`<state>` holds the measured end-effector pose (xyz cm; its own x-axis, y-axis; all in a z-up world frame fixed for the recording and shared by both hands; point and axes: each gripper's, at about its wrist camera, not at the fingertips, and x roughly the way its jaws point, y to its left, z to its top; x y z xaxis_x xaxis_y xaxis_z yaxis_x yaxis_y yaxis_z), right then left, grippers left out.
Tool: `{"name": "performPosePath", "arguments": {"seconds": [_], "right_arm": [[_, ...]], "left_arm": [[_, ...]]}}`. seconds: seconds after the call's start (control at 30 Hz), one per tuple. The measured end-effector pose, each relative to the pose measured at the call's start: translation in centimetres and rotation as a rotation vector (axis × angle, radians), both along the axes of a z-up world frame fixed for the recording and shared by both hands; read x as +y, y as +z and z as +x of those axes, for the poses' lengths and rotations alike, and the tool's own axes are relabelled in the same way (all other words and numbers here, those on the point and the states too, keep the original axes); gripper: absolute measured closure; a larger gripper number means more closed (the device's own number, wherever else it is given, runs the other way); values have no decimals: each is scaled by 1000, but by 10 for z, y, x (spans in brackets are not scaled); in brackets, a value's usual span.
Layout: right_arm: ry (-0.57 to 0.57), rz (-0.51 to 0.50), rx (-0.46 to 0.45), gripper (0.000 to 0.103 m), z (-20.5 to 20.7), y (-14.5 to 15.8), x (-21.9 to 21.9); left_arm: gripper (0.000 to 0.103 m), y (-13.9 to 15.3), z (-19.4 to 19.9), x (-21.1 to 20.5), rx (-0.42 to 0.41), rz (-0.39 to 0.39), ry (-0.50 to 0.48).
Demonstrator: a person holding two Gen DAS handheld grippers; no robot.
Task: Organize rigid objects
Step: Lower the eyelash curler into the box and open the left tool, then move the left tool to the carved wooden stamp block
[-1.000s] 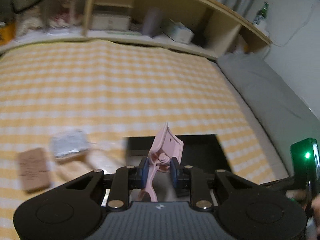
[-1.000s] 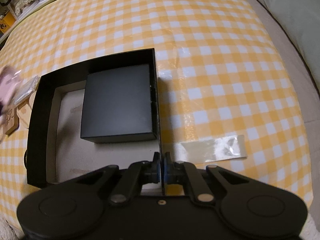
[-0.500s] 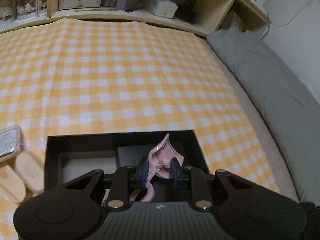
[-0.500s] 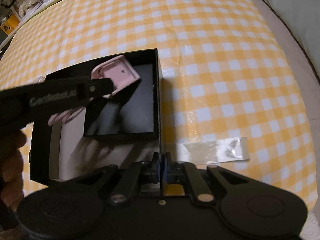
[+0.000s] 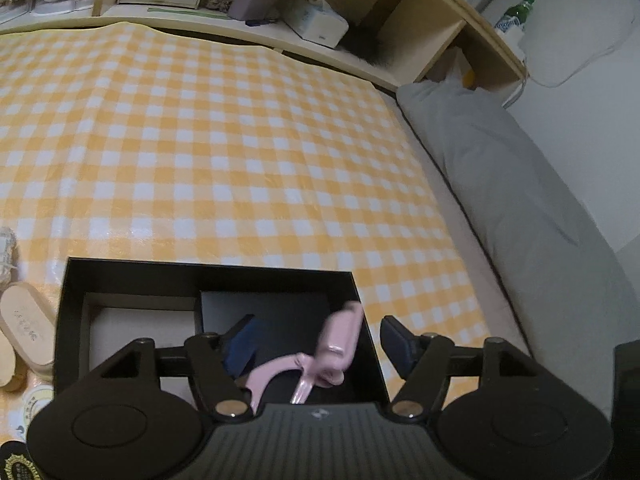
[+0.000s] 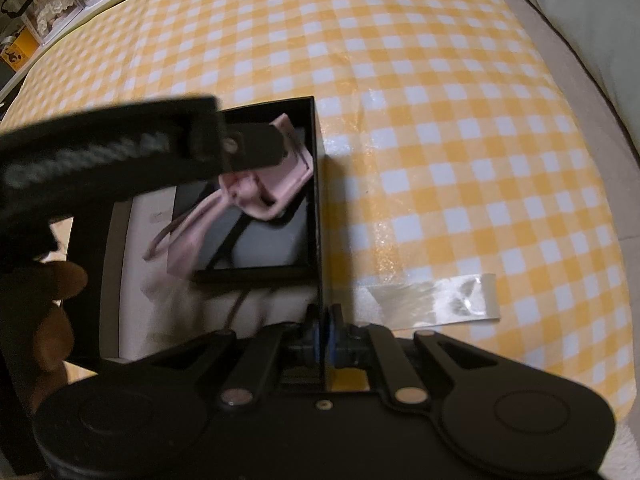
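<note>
The left gripper (image 5: pixel 318 340) was spreading its fingers, letting go of the pink clip (image 5: pixel 334 346), which hung blurred over the black box (image 5: pixel 208 270). The right gripper (image 6: pixel 323 334) pinched the box's right wall.

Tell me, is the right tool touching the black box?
Touching. The right wrist view shows the right tool shut on the black box, its blue pads pressed against both faces of the thin right wall.

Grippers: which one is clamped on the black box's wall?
The right gripper, shut on the black box wall's near end. The left gripper's jaws are opening, releasing the pink clip.
</note>
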<state>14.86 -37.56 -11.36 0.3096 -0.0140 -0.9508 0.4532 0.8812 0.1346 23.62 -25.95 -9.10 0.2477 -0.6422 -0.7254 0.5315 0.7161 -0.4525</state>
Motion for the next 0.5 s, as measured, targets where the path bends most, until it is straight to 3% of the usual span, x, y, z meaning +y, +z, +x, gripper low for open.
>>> {"name": "performPosePath", "arguments": {"seconds": [0.5], "right_arm": [[-4, 6, -3, 97, 0, 0, 0]], "left_arm": [[27, 45, -15, 51, -108, 57, -34]]}}
